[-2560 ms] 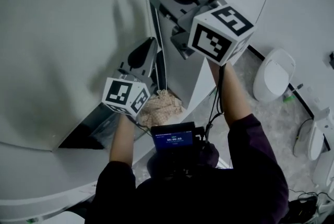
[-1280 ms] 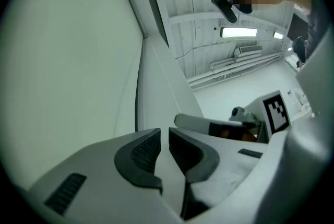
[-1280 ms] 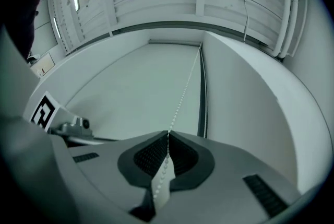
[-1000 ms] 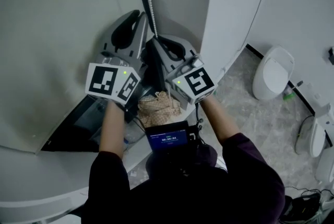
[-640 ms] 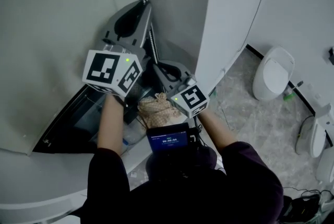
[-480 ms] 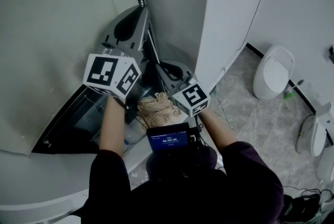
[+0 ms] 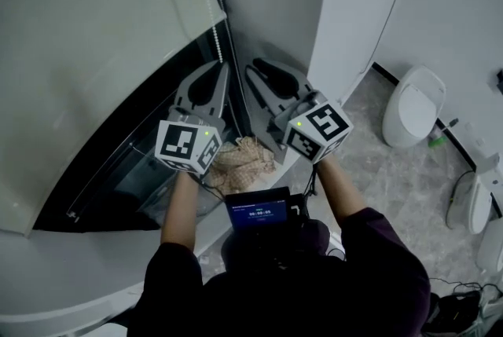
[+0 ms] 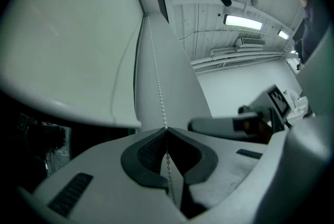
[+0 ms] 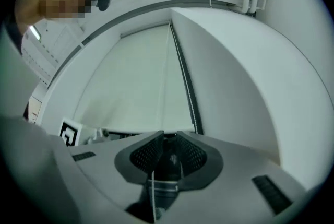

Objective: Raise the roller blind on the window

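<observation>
Standing close to the window (image 7: 118,170) is a white wall panel (image 7: 350,5), which boxes in the corner on the window's right side. Below the window, on its ledge, lies a beige woven bundle (image 7: 244,159) - whether it is a bag or a cloth cannot be told, nor what it holds. Further right of the window, on the speckled floor, sit 2 white fixtures: a toilet (image 7: 413,117) with its lid down and a second one (image 7: 475,206) at the picture's edge, with a small green object (image 7: 435,144) between them.

The roller blind (image 7: 94,53) covers the upper part of the window, and dark glass shows under its bottom bar. The bead chain (image 7: 211,5) hangs along the window's right edge. The left gripper (image 8: 166,131) is clenched on this chain, its 2 pads pressed together around the beads. The right gripper (image 9: 168,137) is just right of the left one, jaws parted - a thin strand shows low in the gap, not pinched.

A small screen (image 7: 259,211) at the person's chest shows pale digits too small to read. Each gripper's cube bears black-and-white square markers.
</observation>
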### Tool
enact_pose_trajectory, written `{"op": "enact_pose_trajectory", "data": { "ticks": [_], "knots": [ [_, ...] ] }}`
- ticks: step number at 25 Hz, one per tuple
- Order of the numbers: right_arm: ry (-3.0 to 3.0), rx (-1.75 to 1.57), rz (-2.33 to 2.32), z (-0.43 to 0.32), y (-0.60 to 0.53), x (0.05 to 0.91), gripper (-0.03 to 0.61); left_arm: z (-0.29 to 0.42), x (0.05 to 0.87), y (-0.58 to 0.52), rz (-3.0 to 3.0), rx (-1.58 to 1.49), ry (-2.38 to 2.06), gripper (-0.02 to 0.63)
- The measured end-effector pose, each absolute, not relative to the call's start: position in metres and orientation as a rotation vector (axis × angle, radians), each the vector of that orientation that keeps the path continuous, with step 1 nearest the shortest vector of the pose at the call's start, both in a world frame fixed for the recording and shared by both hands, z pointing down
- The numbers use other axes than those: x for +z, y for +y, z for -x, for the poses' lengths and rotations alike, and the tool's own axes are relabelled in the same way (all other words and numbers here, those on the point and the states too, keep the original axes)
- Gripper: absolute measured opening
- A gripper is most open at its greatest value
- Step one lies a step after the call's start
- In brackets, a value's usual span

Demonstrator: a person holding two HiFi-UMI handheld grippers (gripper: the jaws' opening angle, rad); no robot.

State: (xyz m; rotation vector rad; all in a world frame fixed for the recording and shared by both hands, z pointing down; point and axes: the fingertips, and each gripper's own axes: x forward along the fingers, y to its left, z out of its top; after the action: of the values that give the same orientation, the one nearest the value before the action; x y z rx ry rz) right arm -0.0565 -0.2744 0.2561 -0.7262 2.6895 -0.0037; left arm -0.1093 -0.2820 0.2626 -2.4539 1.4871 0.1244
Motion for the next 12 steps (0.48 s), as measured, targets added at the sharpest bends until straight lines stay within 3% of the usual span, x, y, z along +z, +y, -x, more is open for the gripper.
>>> {"op": "enact_pose_trajectory", "data": {
  "ticks": [9, 12],
  "knots": [
    [2.622, 0.285, 0.861, 0.087, -0.272, 0.132, 0.071, 0.088, 0.324, -0.258, 2.668, 0.092, 1.349, 0.012],
    [2.625, 0.335, 0.917, 0.091, -0.264, 0.133, 0.018, 0.086, 0.325, -0.253, 2.679, 0.085, 1.332, 0.011]
  ]
}}
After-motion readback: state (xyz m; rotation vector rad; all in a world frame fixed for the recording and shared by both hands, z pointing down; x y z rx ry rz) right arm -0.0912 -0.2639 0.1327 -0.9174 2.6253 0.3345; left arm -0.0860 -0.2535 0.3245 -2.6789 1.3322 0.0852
